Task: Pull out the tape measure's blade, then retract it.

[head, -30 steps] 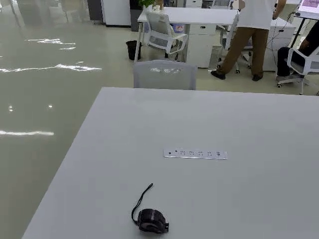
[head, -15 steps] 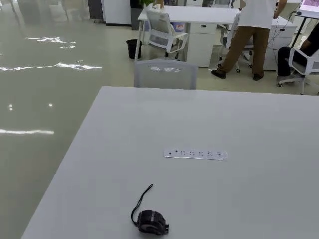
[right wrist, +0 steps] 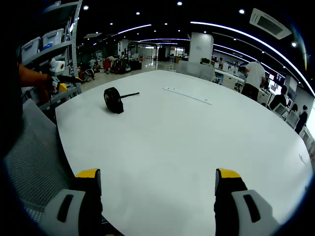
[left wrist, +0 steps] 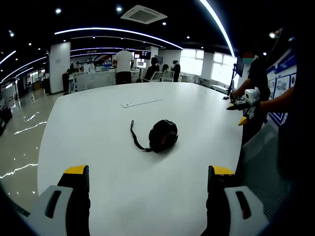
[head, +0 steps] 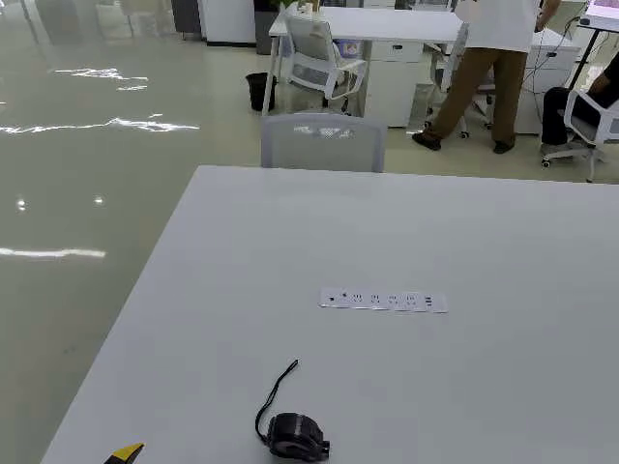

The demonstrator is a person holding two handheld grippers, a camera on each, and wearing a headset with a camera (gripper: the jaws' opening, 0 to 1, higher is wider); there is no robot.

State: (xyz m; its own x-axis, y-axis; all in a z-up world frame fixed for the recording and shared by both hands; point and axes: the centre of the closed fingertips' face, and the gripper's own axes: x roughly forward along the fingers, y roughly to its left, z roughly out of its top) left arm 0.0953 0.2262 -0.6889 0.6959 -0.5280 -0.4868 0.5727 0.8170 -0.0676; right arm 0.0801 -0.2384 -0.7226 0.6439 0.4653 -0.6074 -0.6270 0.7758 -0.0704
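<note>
The black tape measure (head: 295, 435) lies on the white table (head: 435, 387) near its front edge, its black wrist strap (head: 276, 387) curling away from it, and no blade is drawn out. My left gripper (left wrist: 148, 171) is open and a short way back from the tape measure (left wrist: 163, 135), which lies straight ahead between its jaws. My right gripper (right wrist: 158, 173) is open too, with the tape measure (right wrist: 113, 100) farther off to its left. A yellow fingertip (head: 126, 452) of a gripper pokes in at the head view's bottom left.
A white power strip (head: 384, 301) is set into the table beyond the tape measure. A grey mesh chair (head: 322, 143) stands at the far edge. A person (head: 488, 68) stands among desks behind it. Shiny floor lies off the table's left edge.
A yellow gripper fingertip has come into the bottom left corner of the head view. The tape measure has not moved; the camera only shifted slightly.
</note>
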